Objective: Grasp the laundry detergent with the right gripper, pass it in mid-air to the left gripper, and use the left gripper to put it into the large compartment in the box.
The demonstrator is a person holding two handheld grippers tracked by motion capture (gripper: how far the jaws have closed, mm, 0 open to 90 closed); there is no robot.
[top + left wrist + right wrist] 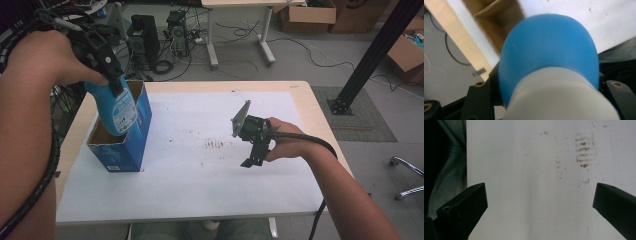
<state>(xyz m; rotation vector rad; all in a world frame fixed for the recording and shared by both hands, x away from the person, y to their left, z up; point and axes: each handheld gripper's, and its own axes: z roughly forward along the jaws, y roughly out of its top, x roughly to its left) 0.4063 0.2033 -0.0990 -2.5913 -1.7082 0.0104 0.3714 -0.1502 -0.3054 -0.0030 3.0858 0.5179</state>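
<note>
- High view: left gripper (111, 75) is pinching a blue bottle (116, 107) by its top, with the lower end hanging inside the open blue box (131, 142) at the table's (300, 92) left edge. Risk as I judge it: the bottle could be catching the box rim and tipping the box.
- Left gripper view: black jaws are clamping the bottle (549, 47) just above its white cap; the rounded, smooth shoulder may be slipping.
- Right gripper view: right gripper (540, 202) is standing spread wide over the white sheet (524, 170), holding nothing, so nothing is steadying the box.
</note>
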